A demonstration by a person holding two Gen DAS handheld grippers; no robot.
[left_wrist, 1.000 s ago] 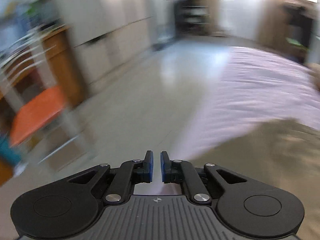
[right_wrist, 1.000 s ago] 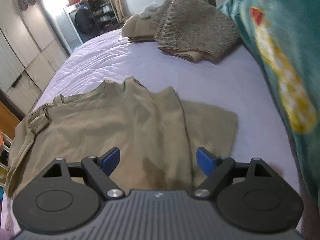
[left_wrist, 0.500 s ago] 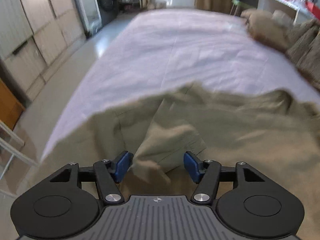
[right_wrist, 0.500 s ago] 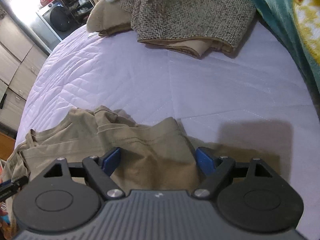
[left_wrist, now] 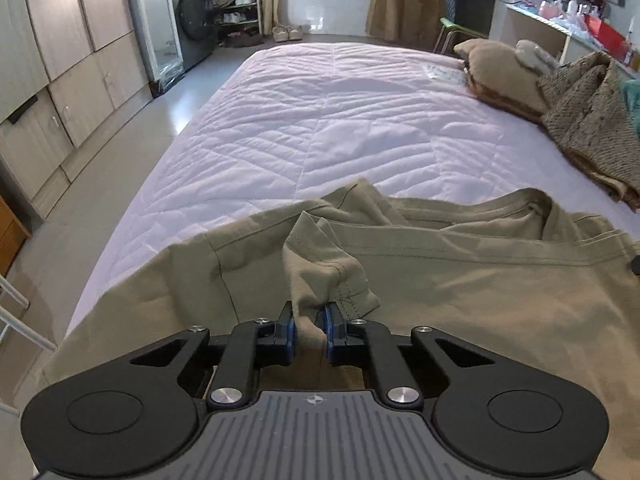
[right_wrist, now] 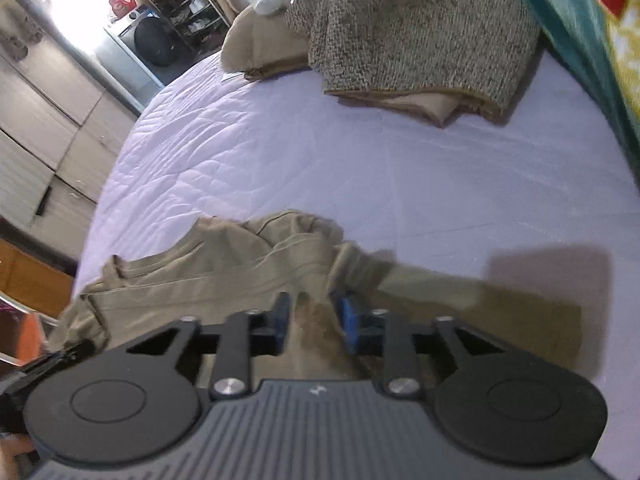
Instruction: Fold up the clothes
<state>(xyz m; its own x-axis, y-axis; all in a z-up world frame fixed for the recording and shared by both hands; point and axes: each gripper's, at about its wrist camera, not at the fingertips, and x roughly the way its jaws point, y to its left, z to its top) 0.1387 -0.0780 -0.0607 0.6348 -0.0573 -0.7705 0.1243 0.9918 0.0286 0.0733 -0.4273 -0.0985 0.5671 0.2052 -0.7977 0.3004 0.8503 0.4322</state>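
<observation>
An olive-green T-shirt (left_wrist: 460, 276) lies on the lilac quilted bed (left_wrist: 340, 120), its collar toward the right in the left wrist view. My left gripper (left_wrist: 309, 330) is shut on a bunched sleeve fold of the shirt. In the right wrist view the shirt (right_wrist: 224, 272) lies crumpled on the bed (right_wrist: 320, 160). My right gripper (right_wrist: 314, 322) has its jaws closed in on a fold of the shirt's fabric, with cloth filling the gap between them.
A folded brown knit garment (right_wrist: 408, 40) and a tan cushion (right_wrist: 260, 48) lie at the far side of the bed. A teal patterned blanket (right_wrist: 592, 20) is at the right edge. Cupboards (left_wrist: 60, 60) and floor are left of the bed.
Both grippers have closed from wide open onto folds of the shirt. The left gripper swung from the floor toward the bed a second ago.
</observation>
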